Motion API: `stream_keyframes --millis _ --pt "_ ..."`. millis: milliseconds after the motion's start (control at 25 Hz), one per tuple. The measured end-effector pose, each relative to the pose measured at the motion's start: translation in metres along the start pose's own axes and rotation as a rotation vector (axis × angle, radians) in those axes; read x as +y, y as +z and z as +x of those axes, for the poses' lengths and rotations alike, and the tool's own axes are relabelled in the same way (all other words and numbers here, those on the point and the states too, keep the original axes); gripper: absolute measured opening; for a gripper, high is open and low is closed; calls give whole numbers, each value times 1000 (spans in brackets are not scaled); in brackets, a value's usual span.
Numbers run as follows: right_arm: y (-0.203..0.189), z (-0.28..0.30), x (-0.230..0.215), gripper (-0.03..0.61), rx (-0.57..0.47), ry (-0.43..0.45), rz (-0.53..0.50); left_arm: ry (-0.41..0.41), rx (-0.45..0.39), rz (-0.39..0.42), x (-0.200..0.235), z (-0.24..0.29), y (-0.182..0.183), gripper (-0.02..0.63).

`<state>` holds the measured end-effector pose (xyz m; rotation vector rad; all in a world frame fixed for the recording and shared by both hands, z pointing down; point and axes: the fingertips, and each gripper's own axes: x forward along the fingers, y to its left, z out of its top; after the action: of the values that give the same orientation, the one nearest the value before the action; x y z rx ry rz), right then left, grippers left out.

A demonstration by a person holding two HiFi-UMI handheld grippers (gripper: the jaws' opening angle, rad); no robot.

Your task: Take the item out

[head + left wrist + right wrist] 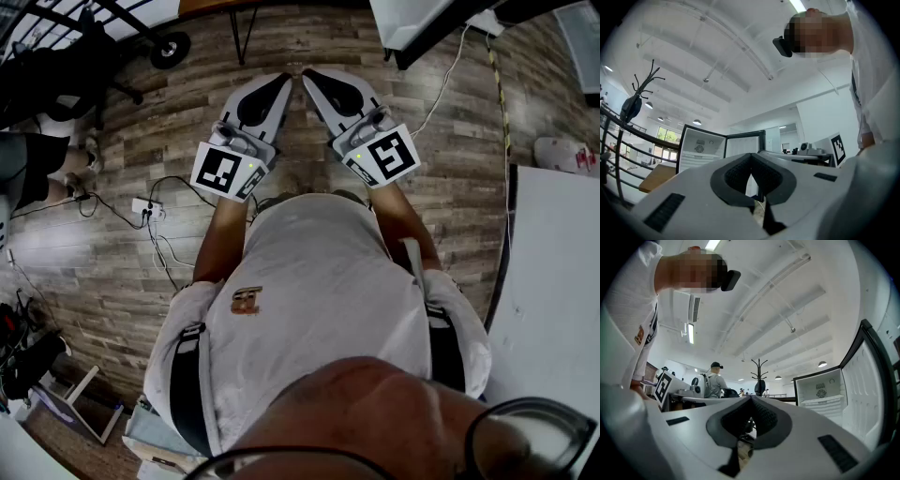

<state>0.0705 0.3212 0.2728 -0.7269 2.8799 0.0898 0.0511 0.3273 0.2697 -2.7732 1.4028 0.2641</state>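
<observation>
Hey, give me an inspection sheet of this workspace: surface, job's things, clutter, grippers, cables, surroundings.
Surface: wood-plank floor; white table at the right edge.
Job's things: nothing seen.
Clutter: chair castor on the floor, top left.
Grippers: left gripper and right gripper both shut, empty, tips nearly meeting in front of the person's chest.
Cables: power strip with dark leads on the floor; white cable at upper right.
Surroundings: open fridge, door swung wide; coat stand; person in a cap farther off.
</observation>
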Motion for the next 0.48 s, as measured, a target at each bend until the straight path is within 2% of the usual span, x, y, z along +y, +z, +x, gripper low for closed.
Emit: stream_keyframes --millis 480 --pt "-6 11 -10 34 4 -4 16 -2 -1 -9 15 8 -6 18"
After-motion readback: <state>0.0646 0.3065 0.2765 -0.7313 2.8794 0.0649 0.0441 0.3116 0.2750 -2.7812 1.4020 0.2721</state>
